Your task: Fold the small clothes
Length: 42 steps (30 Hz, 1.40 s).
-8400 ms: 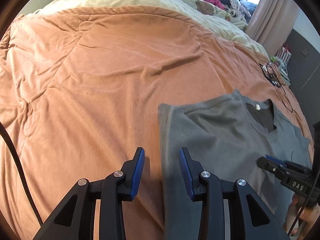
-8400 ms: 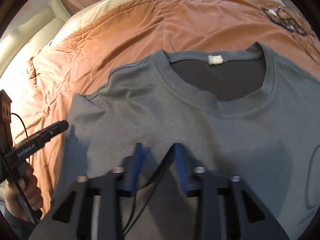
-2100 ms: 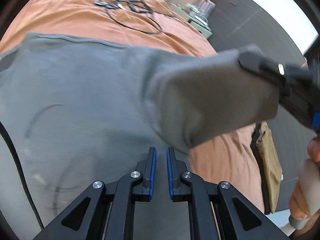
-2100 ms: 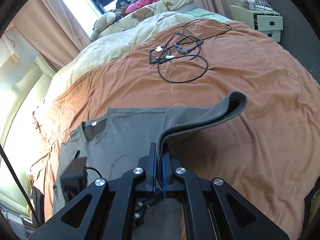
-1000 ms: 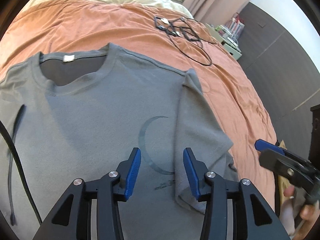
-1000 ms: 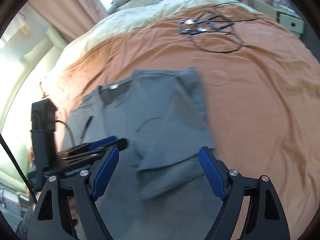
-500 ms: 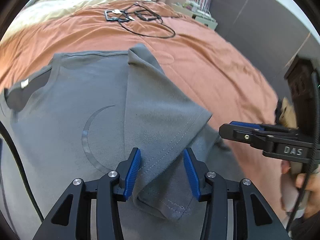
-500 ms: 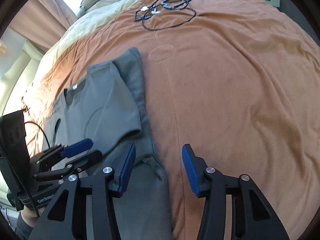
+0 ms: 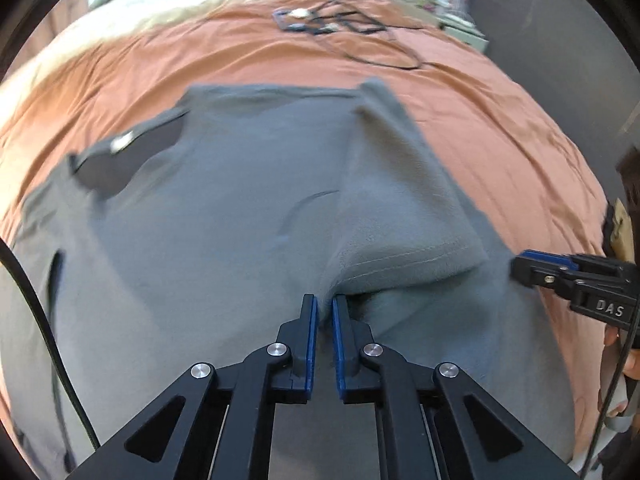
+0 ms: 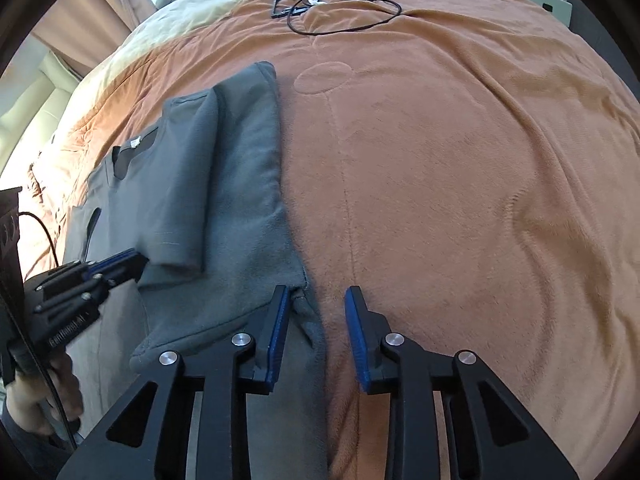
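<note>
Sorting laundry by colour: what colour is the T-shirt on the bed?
Plain grey T-shirt with a faint curved print; clearest in the left wrist view.

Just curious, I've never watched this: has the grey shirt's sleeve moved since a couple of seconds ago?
Yes. The sleeve was held up over the orange blanket; now it lies folded inward, flat on the grey shirt.
</note>
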Motion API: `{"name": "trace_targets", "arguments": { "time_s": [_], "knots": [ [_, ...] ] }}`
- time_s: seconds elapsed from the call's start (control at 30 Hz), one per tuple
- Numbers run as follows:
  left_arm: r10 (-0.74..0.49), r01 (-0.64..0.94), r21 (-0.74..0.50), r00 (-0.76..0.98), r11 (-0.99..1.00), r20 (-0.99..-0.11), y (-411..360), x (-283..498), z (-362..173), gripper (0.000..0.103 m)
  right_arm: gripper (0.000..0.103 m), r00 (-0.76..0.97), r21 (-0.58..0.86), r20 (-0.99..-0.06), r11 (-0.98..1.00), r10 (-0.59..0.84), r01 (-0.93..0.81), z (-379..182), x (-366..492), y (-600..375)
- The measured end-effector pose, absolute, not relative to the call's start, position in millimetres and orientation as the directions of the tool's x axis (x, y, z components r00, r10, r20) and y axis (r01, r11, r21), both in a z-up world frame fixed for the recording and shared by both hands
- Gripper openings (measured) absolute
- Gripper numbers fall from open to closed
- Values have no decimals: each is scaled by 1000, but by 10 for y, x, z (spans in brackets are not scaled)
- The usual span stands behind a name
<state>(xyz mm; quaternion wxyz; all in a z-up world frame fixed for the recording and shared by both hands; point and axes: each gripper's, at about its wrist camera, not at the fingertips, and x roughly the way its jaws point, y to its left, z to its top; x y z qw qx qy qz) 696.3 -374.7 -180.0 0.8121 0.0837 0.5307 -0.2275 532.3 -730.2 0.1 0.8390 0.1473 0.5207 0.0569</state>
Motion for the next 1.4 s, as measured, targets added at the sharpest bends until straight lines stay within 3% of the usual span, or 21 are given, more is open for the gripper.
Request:
{"name": "trace_targets", "arguments": {
  "time_s": [0.13, 0.27, 0.33, 0.4, 0.47, 0.87, 0.93, 0.97, 1.0, 1.03, 1.4],
  "knots": [
    [-253, 387, -113, 332, 915, -909, -3460, 7056, -1749, 8, 26, 443, 306, -863, 949, 244, 72, 24, 5296, -7300],
    [-303, 363, -165, 363, 917, -881, -3356, 7101, -1548, 14, 26, 435, 301, -868, 951, 241, 74, 76, 5289, -7282],
    [-350, 384, -202, 369, 901, -861, -3445, 7090, -1442, 28, 26, 440, 316, -862, 946, 254, 72, 109, 5268, -7301],
    [-384, 424, -212, 376, 880, -843, -3581, 7041, -1372, 54, 26, 450, 335, -851, 939, 270, 71, 141, 5263, -7325],
    [-405, 467, -207, 376, 860, -833, -3737, 6968, -1334, 63, 26, 457, 349, -844, 935, 282, 68, 168, 5255, -7349],
    [-397, 514, -170, 370, 841, -840, -4483, 6903, -1486, 64, 26, 496, 356, -821, 933, 282, 58, 310, 5119, -7554],
    [-354, 500, -127, 391, 857, -849, -4553, 6906, -1525, 62, 26, 500, 359, -818, 932, 286, 55, 321, 5089, -7567],
    [-349, 498, -126, 386, 858, -854, -4570, 6909, -1550, 46, 26, 501, 359, -817, 932, 287, 53, 326, 5083, -7567],
    [-335, 493, -124, 368, 861, -867, -4589, 6932, -1589, 19, 26, 501, 361, -816, 931, 289, 50, 326, 5076, -7562],
    [-320, 487, -116, 361, 865, -876, -4594, 6947, -1607, 7, 26, 502, 363, -814, 930, 292, 49, 326, 5073, -7564],
    [-240, 476, -6, 432, 879, -870, -4152, 7198, -1272, 3, 26, 492, 381, -810, 924, 320, 26, 224, 5204, -7464]
  ]
}}
